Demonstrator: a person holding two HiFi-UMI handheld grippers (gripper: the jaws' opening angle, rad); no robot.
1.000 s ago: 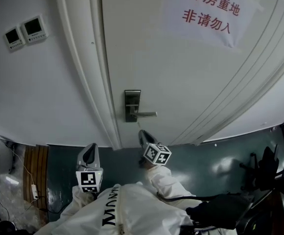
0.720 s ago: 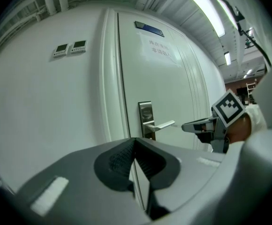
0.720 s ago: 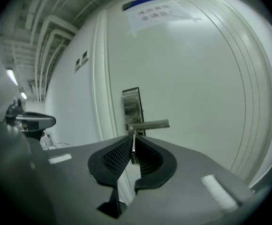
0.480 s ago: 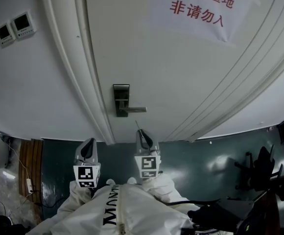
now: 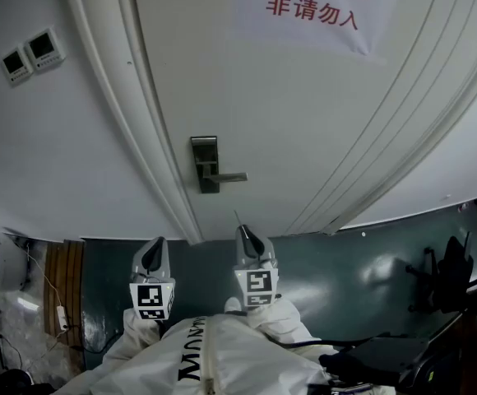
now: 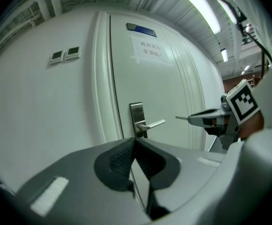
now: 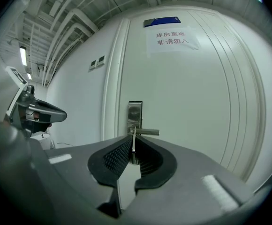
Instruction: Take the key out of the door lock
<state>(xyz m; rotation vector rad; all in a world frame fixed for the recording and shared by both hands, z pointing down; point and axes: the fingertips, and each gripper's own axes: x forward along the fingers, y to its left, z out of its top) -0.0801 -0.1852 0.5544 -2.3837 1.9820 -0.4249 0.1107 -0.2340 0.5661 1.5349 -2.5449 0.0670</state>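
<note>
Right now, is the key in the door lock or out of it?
Out. The key is pinched between the jaws of the right gripper, with open space between it and the lock on the door.

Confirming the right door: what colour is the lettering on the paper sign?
Red lettering on a white paper sign; clearest in the head view.

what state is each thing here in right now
door: closed
door handle: level, not pressed down
lock: no key showing in it
key: out of the lock, upright, pinched between the right gripper's jaws
right gripper: jaws shut on the key
left gripper: jaws shut, nothing between them
</note>
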